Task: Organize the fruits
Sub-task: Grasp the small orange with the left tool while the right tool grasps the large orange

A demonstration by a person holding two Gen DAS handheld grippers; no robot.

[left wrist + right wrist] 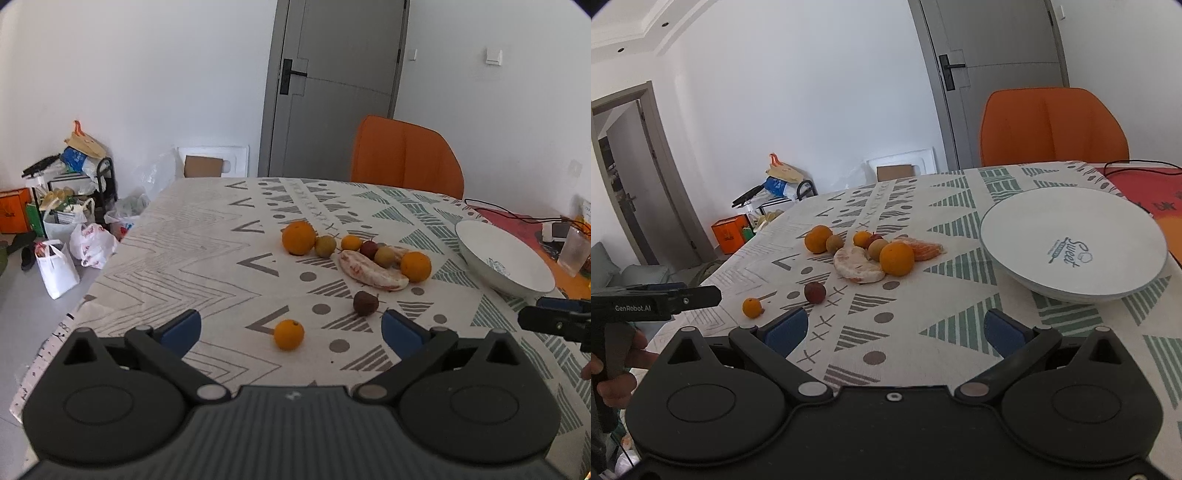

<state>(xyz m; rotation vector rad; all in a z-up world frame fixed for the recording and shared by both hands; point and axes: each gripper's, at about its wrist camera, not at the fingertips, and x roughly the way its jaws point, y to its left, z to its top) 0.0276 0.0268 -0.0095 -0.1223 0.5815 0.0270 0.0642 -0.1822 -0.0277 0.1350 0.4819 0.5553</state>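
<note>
- Both grippers hover over the table (207, 229) with jaws wide apart: left gripper (291, 328), right gripper (895, 328), nothing between them.
- Only the right view shows the bowl's (1015, 229) "Sweet" print and peeled orange segments (925, 249).
- Fruits cluster mid-table; a small orange (289, 334) and dark fruit (365, 302) lie nearer.
- Peeled wedge (369, 273) runs far-left to near-right.

On the table (177, 236), a fruit cluster (354, 254) lies left of the bowl (502, 258), a chair (406, 155) behind.
</note>
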